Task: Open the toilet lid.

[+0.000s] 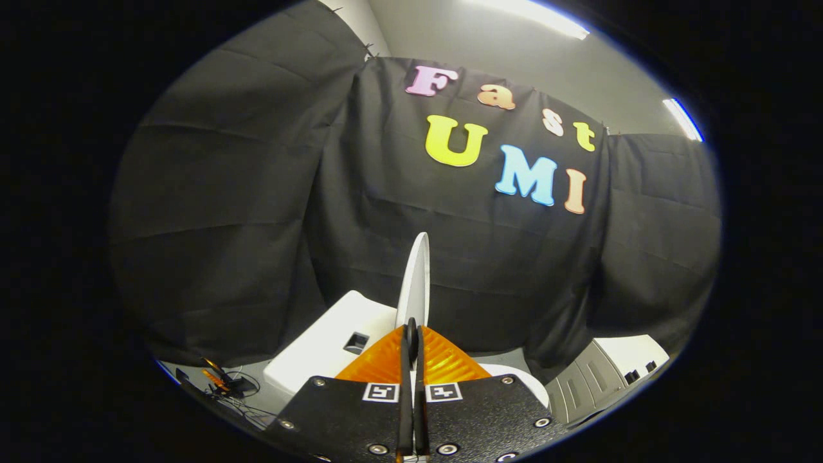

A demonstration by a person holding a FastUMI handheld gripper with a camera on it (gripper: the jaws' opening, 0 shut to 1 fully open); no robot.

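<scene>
With its orange fingers [443, 360] pressed together on the lower edge of the lid [415, 283], the gripper [412, 341] holds it upright at twelve o'clock; tank [328, 341] at ten o'clock.

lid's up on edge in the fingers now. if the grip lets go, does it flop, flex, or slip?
The toilet lid looks like a thin, rigid white shell, so it probably won't flex. It stands edge-on between the fingers of the gripper, which look closed on its rim; its glossy surface may slip. Released here, it would likely swing, either back toward the tank or shut; which way is unclear.
</scene>
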